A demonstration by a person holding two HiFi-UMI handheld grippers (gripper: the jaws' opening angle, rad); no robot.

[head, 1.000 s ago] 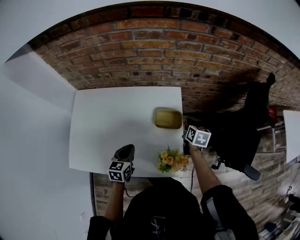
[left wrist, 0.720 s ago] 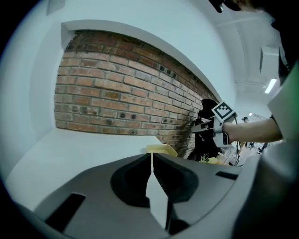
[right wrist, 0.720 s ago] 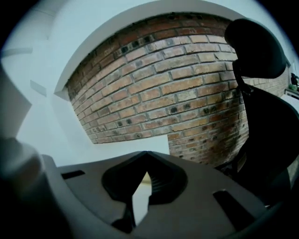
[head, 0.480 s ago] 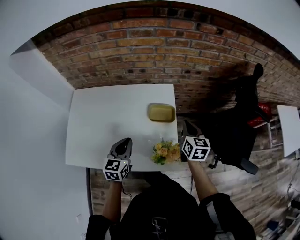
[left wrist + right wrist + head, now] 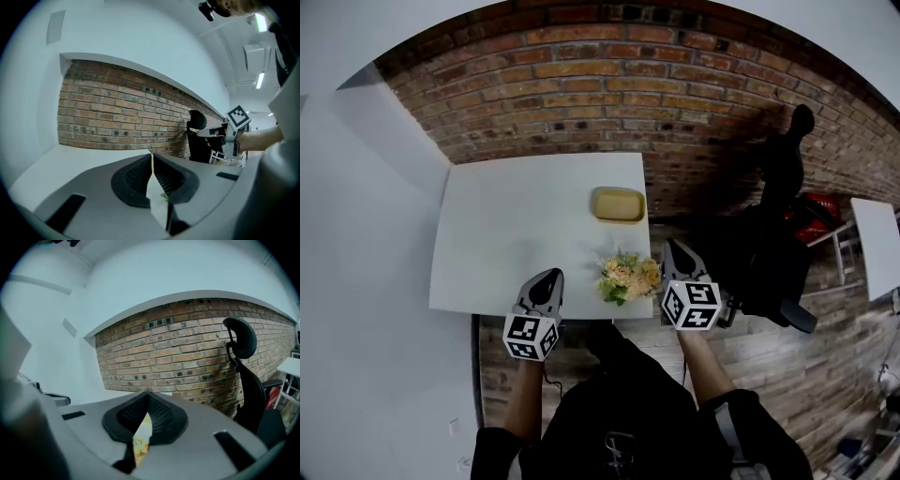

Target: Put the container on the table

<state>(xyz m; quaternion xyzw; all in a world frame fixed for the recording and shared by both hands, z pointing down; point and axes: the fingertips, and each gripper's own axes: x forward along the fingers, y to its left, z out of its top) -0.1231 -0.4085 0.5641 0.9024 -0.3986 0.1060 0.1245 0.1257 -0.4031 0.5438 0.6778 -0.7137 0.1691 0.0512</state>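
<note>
A shallow yellow container lies on the white table, near its right edge. My left gripper hovers over the table's front edge, shut and empty; in the left gripper view its jaws meet with nothing between them. My right gripper is just off the table's right front corner, well short of the container, shut and empty. In the right gripper view the closed jaws point at the brick wall.
A bunch of yellow and orange flowers lies at the table's front right corner, between the grippers. A black office chair stands to the right on the brick floor. A brick wall runs behind the table.
Both grippers have drawn back toward the person. The right gripper has moved away from the container, which stays on the table.
</note>
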